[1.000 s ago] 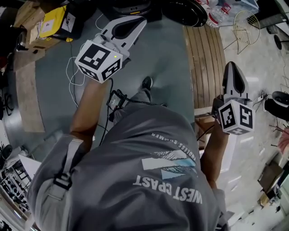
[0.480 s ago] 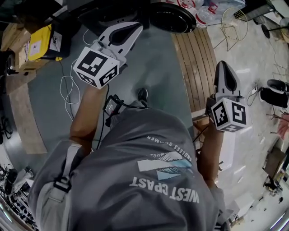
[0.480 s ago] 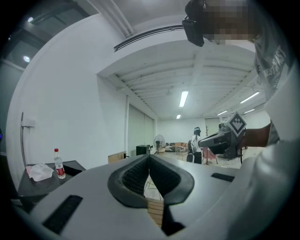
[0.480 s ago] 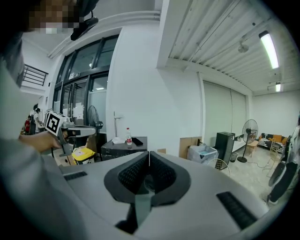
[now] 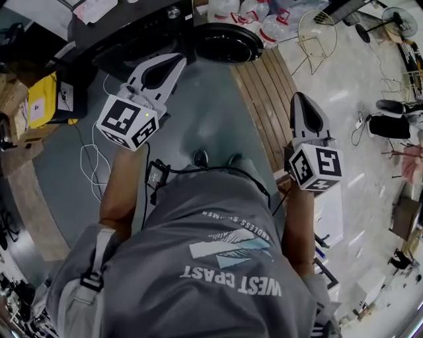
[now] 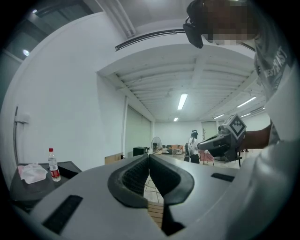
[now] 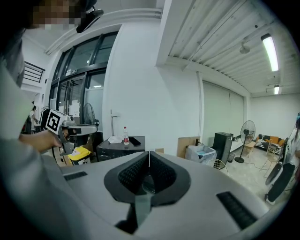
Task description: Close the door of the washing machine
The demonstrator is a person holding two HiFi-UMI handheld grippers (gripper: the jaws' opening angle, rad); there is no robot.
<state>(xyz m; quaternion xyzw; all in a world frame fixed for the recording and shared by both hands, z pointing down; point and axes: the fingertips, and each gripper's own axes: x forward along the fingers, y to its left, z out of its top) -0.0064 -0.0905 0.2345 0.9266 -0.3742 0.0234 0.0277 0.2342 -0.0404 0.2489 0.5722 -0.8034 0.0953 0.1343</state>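
The dark washing machine [image 5: 129, 30] stands at the top of the head view, its round black door [image 5: 228, 43] swung open to the right. My left gripper [image 5: 179, 61] is shut and empty, pointing at the machine just left of the door. My right gripper [image 5: 298, 98] is also shut and empty, over the wooden planks, below and right of the door. In the right gripper view the machine [image 7: 120, 149] is ahead on the left with a bottle [image 7: 125, 135] on top. The left gripper view shows the machine's top [image 6: 65, 168] at lower left.
Wooden planks [image 5: 264, 99] lie to the right of the grey floor [image 5: 211, 119]. A yellow box [image 5: 41, 104] and loose cables [image 5: 89, 162] are on the left. Water bottles [image 5: 254, 12] and a wire fan guard [image 5: 317, 30] sit behind the door. A standing fan [image 7: 247, 130] is far right.
Both grippers have moved forward toward the washing machine, staying shut. The machine and its open door have come further into the head view.
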